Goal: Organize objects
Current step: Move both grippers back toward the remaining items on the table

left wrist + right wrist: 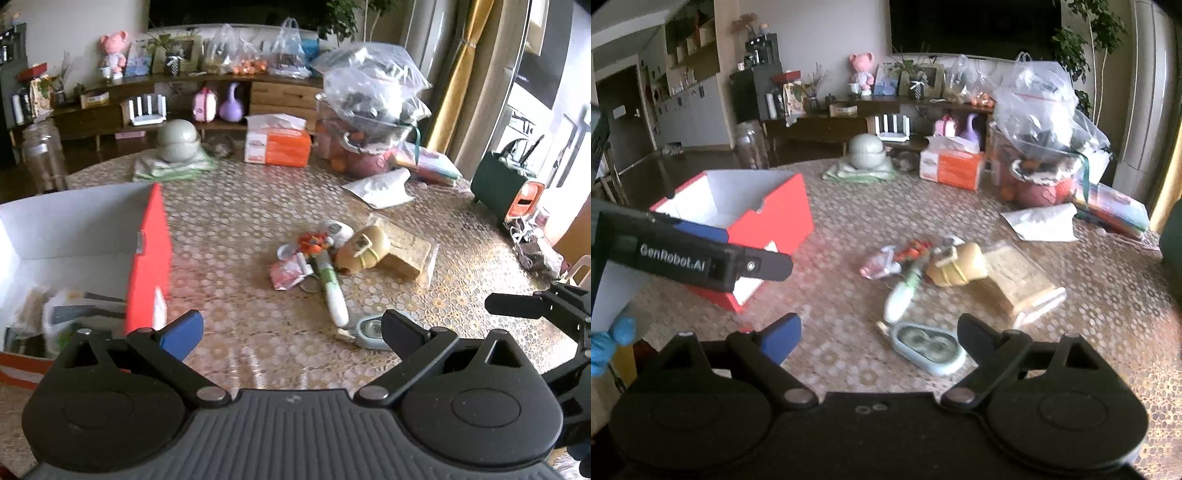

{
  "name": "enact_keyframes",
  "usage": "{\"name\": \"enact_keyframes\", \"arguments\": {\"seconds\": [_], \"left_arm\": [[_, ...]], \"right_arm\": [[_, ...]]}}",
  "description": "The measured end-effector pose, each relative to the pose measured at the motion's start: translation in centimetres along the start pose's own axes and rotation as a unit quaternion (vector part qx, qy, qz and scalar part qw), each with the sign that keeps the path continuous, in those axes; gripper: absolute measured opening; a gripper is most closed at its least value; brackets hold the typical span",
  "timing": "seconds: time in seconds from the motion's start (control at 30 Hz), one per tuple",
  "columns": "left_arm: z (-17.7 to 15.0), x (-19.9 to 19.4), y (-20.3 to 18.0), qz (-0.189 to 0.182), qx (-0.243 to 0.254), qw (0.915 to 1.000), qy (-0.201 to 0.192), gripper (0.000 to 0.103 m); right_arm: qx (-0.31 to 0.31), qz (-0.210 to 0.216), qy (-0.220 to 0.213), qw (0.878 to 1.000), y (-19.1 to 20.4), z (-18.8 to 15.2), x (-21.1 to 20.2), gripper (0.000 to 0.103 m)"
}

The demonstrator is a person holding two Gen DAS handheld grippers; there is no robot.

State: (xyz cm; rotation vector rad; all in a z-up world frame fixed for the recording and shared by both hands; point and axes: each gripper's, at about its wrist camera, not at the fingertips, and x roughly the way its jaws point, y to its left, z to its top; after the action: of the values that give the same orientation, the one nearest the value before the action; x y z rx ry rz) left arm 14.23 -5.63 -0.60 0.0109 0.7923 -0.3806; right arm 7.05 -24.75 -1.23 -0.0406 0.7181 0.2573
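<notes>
1. the left gripper [291,332] hangs above the patterned table [236,221] with its two fingers spread wide and nothing between them.
2. the right gripper [879,334] is likewise splayed apart and empty, low over the table, with a pale blue oval case [927,347] lying just ahead between its fingers, not gripped.
3. a red box [768,221] with a white inside stands open on the left side of the table; in the left wrist view a few bagged items [66,314] lie at its bottom.
4. near the middle of the table sits a loose cluster: a white and green tube [334,295], a pink wrapper [288,273], a small orange and red thing [314,242], a tan roundish object with a label [364,247], and a clear packet of beige blocks [410,254], all touching or just beside one another.
5. the blue case [369,330] lies at the near end of the tube.
6. farther back are an orange tissue pack [277,146], a grey-green lidded pot [177,142] on folded cloth, and a heap of clear plastic bags [373,85].
</notes>
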Motion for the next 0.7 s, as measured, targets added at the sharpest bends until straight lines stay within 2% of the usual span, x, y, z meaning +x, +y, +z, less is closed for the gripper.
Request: {"name": "enact_keyframes", "arguments": {"seconds": [0.27,0.7], "left_arm": [[0.4,4.4,-1.7,0.014,0.011,0.9994,0.031,0.103],[1.0,11.1,-3.0,0.028,0.009,0.997,0.072,0.103]], "right_arm": [[0.014,-0.007,0.021,1.0,-2.9,-1.4,1.6,0.091],[-0.033,0.012,0.063,0.997,-4.7,-2.6,6.0,0.087]]}}
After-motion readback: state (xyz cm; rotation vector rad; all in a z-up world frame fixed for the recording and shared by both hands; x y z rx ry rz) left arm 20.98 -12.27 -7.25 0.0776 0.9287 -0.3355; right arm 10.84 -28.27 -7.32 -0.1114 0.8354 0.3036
